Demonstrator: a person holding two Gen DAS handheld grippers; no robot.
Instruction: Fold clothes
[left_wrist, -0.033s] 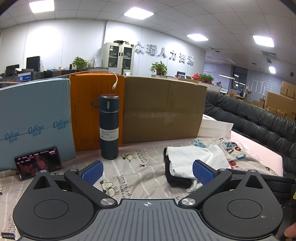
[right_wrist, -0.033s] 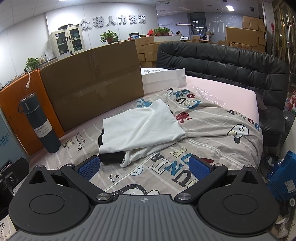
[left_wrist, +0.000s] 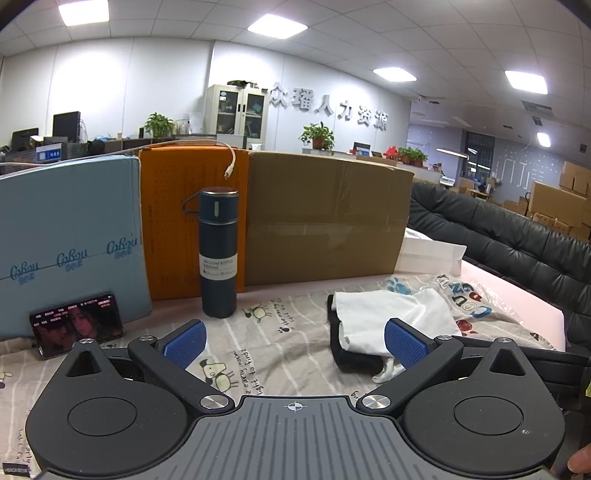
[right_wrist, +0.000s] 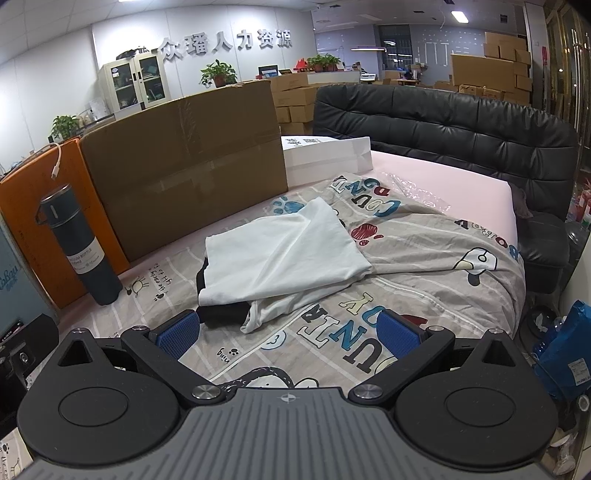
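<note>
White cotton garment (right_wrist: 280, 254), loosely folded over a black cloth piece (right_wrist: 221, 314), lies on the grey cartoon-print bedsheet (right_wrist: 424, 258) near a dark blue vacuum flask (left_wrist: 218, 254), while the left gripper (left_wrist: 295, 345) and right gripper (right_wrist: 288, 336) hover spread wide, grasping nothing.

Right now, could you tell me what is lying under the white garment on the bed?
A black garment lies under the white garment, showing only along its near left edge. Below both is the cartoon-print sheet. How far the black piece reaches underneath is hidden.
</note>
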